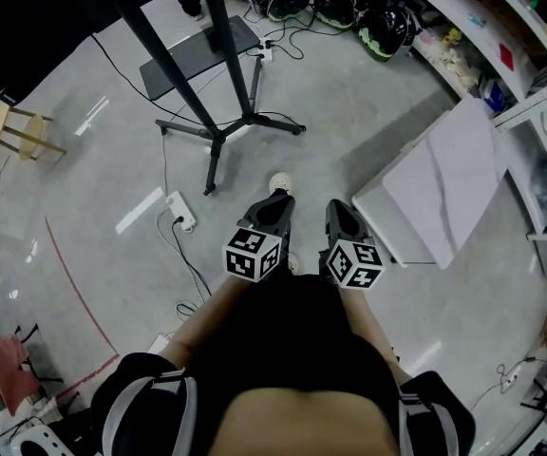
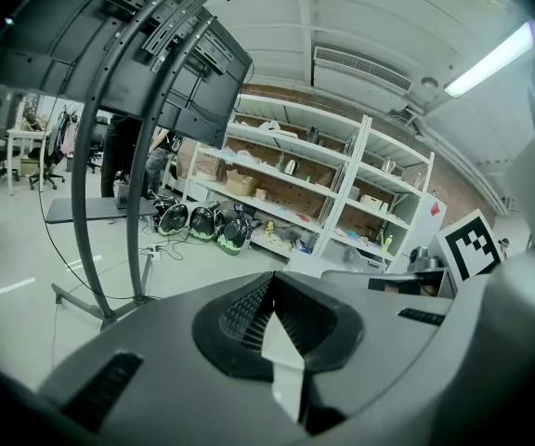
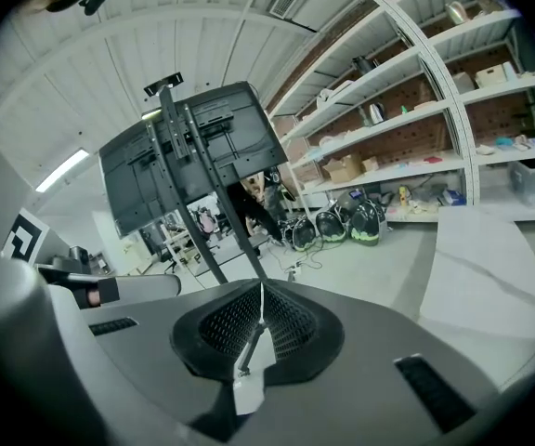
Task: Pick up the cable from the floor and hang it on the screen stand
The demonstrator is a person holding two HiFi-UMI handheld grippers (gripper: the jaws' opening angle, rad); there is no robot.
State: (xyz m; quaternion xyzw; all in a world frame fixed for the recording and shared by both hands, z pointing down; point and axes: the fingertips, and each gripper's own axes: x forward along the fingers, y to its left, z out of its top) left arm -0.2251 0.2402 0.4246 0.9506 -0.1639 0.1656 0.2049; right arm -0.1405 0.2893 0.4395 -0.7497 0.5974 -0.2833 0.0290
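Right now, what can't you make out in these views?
- Floor cable: head view, near end vanishes under the person's body.
- Screen stand: head view, top lost in the dark upper edge.
- Shelf items: right gripper view, too small to name.
- Which cable is meant: cannot tell; several lie on the floor.

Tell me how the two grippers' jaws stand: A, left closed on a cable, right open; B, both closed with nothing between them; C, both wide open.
B: the left gripper and the right gripper each show jaws pressed together in their own views, with nothing between them.
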